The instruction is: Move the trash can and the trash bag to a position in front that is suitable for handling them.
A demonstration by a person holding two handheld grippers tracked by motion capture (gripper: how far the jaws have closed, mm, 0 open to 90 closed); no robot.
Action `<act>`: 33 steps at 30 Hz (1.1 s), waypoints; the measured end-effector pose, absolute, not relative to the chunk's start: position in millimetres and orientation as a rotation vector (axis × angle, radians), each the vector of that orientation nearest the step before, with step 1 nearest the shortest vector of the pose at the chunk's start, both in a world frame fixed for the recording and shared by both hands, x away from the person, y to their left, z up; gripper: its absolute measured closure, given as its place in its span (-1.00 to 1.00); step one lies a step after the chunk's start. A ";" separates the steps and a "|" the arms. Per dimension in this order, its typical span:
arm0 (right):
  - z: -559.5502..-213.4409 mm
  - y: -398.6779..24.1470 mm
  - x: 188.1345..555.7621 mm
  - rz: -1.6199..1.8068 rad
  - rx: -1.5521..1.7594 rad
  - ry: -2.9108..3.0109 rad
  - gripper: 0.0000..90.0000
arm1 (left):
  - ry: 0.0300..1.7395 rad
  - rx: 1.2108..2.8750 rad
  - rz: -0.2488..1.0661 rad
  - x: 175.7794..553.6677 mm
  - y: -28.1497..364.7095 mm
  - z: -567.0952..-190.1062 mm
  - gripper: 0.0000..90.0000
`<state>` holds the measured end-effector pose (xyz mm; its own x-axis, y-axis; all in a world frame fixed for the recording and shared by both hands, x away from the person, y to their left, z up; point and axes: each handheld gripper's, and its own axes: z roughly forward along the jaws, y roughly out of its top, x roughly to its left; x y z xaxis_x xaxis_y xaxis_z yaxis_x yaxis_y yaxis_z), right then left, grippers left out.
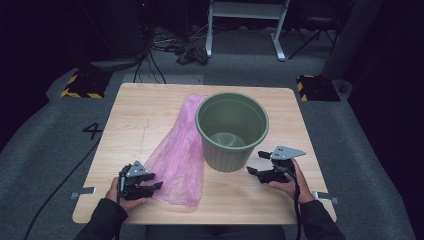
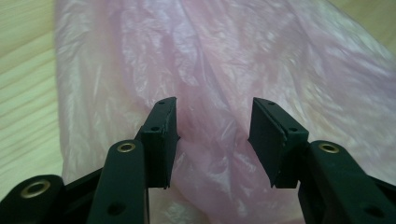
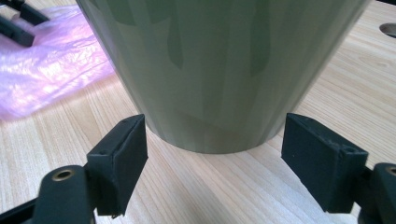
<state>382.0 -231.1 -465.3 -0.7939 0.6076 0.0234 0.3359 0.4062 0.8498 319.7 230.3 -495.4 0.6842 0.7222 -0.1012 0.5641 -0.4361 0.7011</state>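
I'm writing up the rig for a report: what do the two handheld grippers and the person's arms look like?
Both the left gripper and the right gripper are black, each topped by a grey three-cornered plate. Their fingers carry flat black pads and brass-ringed pivots. A black cable trails from the right one. The sleeves are dark.

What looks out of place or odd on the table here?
Nothing is spilled or damaged. The pink bag lies flat and crumpled beside the upright green bin, not inside it. The left gripper is over the bag's near end.

One green bin (image 1: 231,131); one pink plastic bag (image 1: 179,159); one wooden table (image 1: 135,116); two hand-held grippers: left (image 1: 148,187), right (image 1: 256,163).
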 end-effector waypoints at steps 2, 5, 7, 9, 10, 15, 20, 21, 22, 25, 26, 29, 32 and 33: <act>-465.3 -232.2 380.3 1.335 0.824 2.375 -0.49 | 0.954 2.176 0.272 315.8 219.9 -495.0 0.15; -465.2 -231.1 376.0 1.316 0.814 2.381 -0.49 | 0.915 2.192 0.253 310.2 205.0 -494.9 0.13; -465.0 -229.5 373.0 1.309 0.801 2.385 -0.48 | 0.886 2.210 0.255 306.8 194.0 -494.6 0.12; -464.9 -228.5 370.7 1.313 0.795 2.388 -0.46 | 0.873 2.214 0.247 305.2 187.2 -494.7 0.13; -465.0 -228.1 369.7 1.317 0.798 2.381 -0.42 | 0.864 2.221 0.249 304.5 183.7 -494.6 0.14; -465.9 -218.9 362.4 1.343 0.769 2.416 -0.29 | 0.851 2.217 0.240 302.9 170.4 -495.2 0.12; -465.8 -208.0 355.2 1.335 0.708 2.445 -0.26 | 0.837 2.188 0.252 301.1 173.7 -491.5 0.02; -465.6 -207.3 354.1 1.339 0.706 2.449 -0.26 | 0.830 2.175 0.257 300.1 176.3 -489.8 0.01; -465.6 -207.3 354.1 1.339 0.706 2.449 -0.26 | 0.829 2.165 0.272 299.2 178.6 -488.2 0.01; -465.9 -205.0 351.8 1.342 0.687 2.461 -0.25 | 0.843 2.130 0.293 297.3 185.8 -483.4 -0.08; -465.8 -203.4 350.2 1.343 0.677 2.467 -0.24 | 0.841 2.129 0.299 296.8 187.0 -482.3 -0.09; -465.1 -199.0 346.0 1.342 0.643 2.480 -0.23 | 0.839 2.111 0.320 294.3 193.2 -476.3 -0.11; -465.5 -196.3 343.9 1.326 0.620 2.489 -0.25 | 0.845 2.072 0.324 291.6 201.4 -470.2 -0.17; -465.8 -196.4 344.1 1.326 0.624 2.490 -0.25 | 0.847 2.065 0.337 290.3 204.5 -467.8 -0.18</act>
